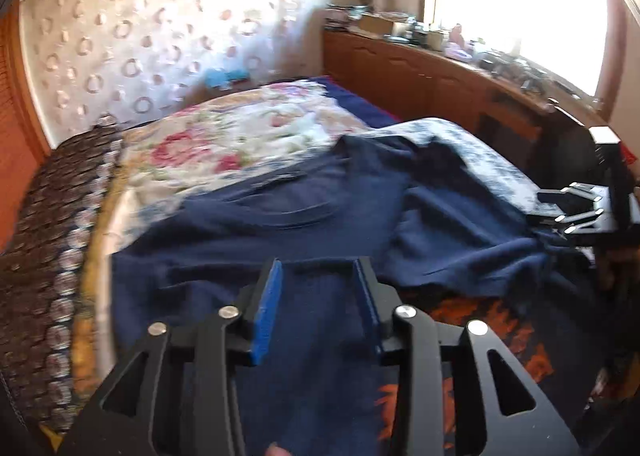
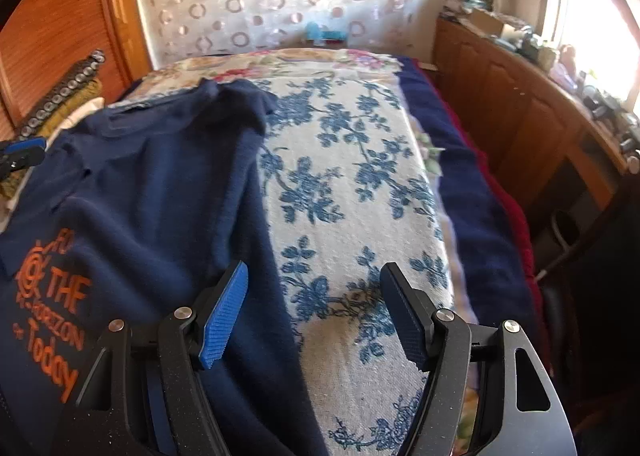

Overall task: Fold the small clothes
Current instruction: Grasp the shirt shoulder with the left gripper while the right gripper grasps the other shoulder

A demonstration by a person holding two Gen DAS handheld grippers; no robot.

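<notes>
We are seeing the shirt (image 2: 132,191) lying spread and rumpled across the frame's left on the bed (image 2: 360,175), no fold made yet. Both the left gripper (image 1: 318,304) and right gripper (image 2: 314,312) are hovering with fingers apart, holding nothing, so we are judging all folding left.

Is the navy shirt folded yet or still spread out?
Mostly spread, not neatly folded: the navy shirt lies rumpled across the floral cover, orange print showing. Both the left claw and right claw are open, empty.

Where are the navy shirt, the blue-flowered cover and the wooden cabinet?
navy shirt (image 2: 160,191): right wrist view, plain chest fabric.
blue-flowered cover (image 2: 360,191): right wrist view, bare middle beside the shirt.
wooden cabinet (image 2: 500,111): right wrist view, door front.
</notes>
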